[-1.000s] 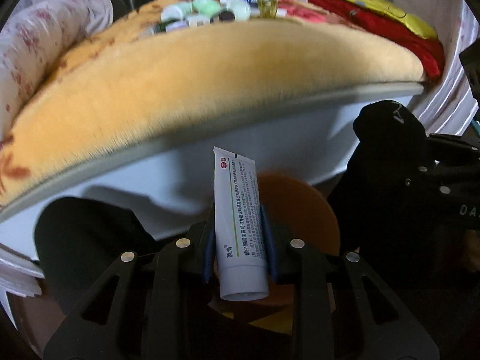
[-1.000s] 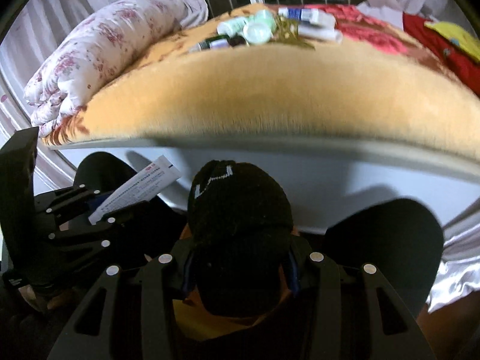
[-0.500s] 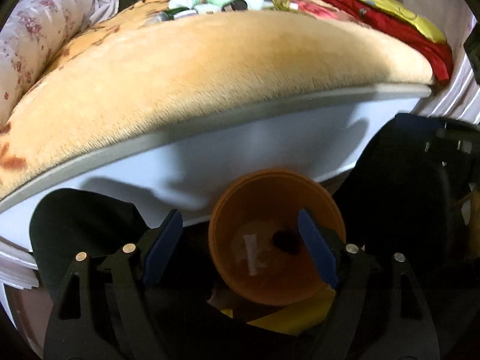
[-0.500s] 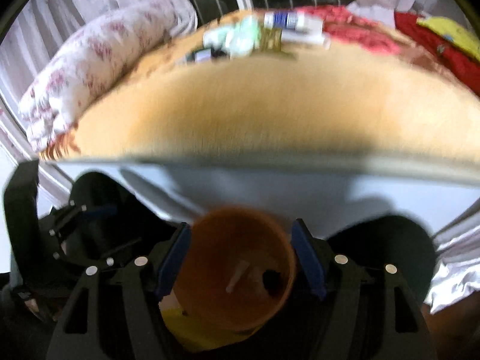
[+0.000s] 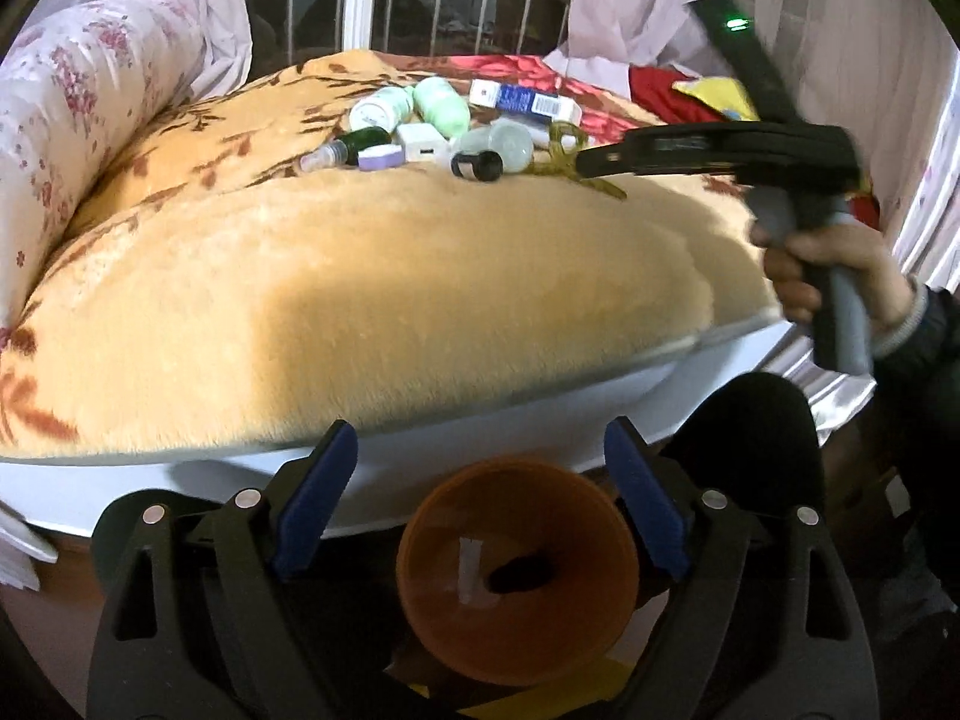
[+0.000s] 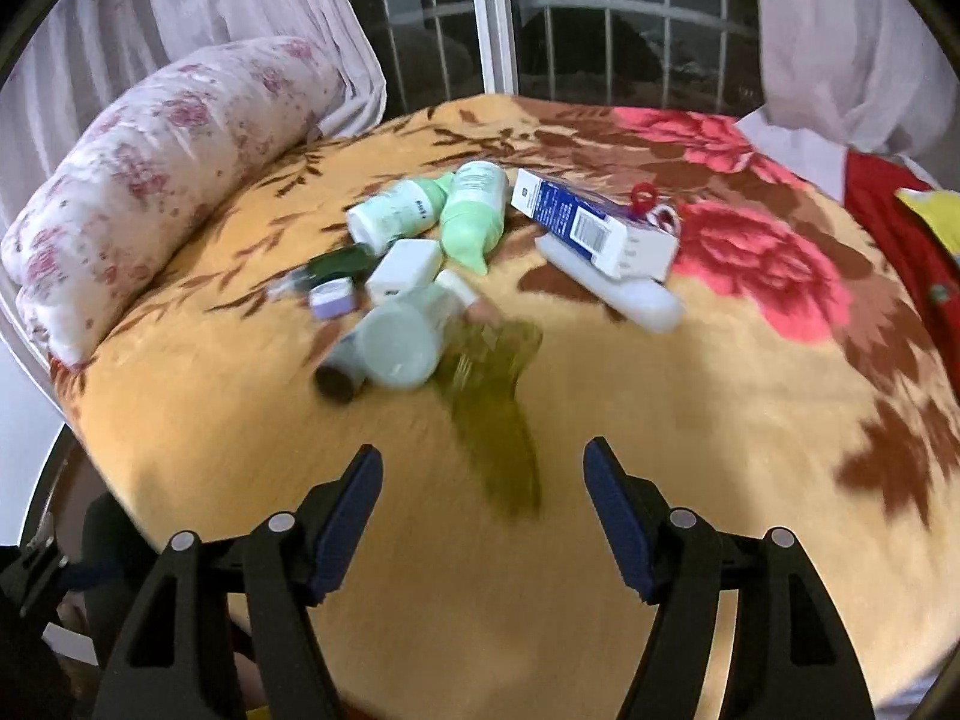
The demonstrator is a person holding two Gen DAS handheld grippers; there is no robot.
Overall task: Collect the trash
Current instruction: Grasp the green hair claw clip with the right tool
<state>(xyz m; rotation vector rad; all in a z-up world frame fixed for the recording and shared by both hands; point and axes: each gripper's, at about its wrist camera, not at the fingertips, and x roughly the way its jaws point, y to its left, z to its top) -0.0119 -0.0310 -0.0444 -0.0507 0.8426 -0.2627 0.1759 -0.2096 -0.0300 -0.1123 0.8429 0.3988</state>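
An orange bin (image 5: 516, 570) stands on the floor below the bed edge, with a white tube and a dark item inside. My left gripper (image 5: 480, 498) is open and empty just above it. My right gripper (image 6: 480, 510) is open and empty, raised over the bed near a pile of trash: a green-yellow wrapper (image 6: 492, 396), a pale round jar (image 6: 399, 345), green and white bottles (image 6: 474, 210), a white box (image 6: 405, 264) and a blue-white carton (image 6: 591, 222). The left wrist view shows the right gripper (image 5: 594, 162) reaching toward that pile (image 5: 444, 126).
The bed carries a fuzzy yellow blanket (image 6: 660, 420) with red flowers. A rolled floral quilt (image 6: 156, 180) lies at the left. Red cloth (image 6: 888, 210) lies at the right. A barred window (image 6: 570, 30) and curtains are behind. A black object (image 5: 750, 426) stands right of the bin.
Both grippers opened: the tube and the black object dropped, tube now in the bin. The right gripper then rose from the bin to over the bed; the left stayed above the bin.
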